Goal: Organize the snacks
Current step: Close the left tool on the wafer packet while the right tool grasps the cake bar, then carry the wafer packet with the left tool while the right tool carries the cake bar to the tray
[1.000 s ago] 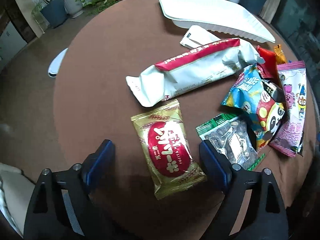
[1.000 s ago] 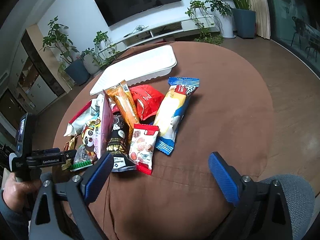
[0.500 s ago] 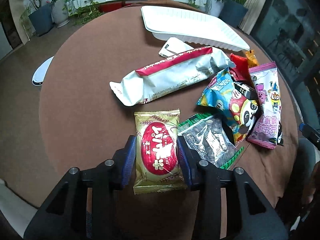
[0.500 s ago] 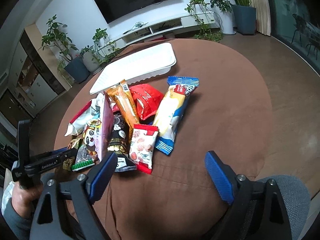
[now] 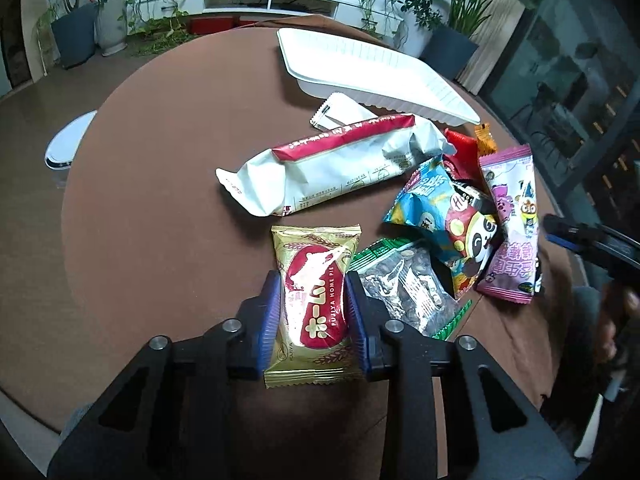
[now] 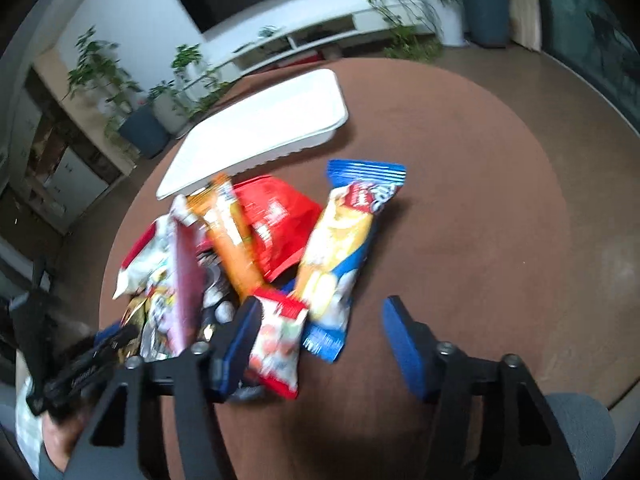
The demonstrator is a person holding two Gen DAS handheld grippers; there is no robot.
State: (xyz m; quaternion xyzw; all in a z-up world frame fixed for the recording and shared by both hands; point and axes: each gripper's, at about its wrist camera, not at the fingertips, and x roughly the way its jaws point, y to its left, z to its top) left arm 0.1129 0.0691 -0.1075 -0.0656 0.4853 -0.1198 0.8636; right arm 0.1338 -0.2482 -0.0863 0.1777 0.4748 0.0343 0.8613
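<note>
Here, one white tray (image 5: 372,68) lies at the far side of the round brown table (image 5: 160,160), and nothing can be seen in it; every snack lies outside it on the tabletop.

The left wrist view shows one gold packet (image 5: 314,304) with a red oval, printed "FUJIYA HOME PIE", at the near middle. The left gripper (image 5: 314,316) has its blue pads pressed on the packet's two long sides, the jaws closing on it. Just right of it lies one clear bag of dark seeds (image 5: 404,284) with a green edge. Beyond are one long white and red pack (image 5: 340,164), one blue panda bag (image 5: 444,216), one pink pack (image 5: 514,220), and parts of one red and one orange wrapper.

The blurred right wrist view adds one orange stick pack (image 6: 230,236), one red bag (image 6: 280,224) and one long blue and yellow pack (image 6: 344,248); their writing is unreadable. The right gripper (image 6: 320,340) is closing, jaws apart, with a small red and white packet (image 6: 278,344) just beside its left finger and no grip visible.
</note>
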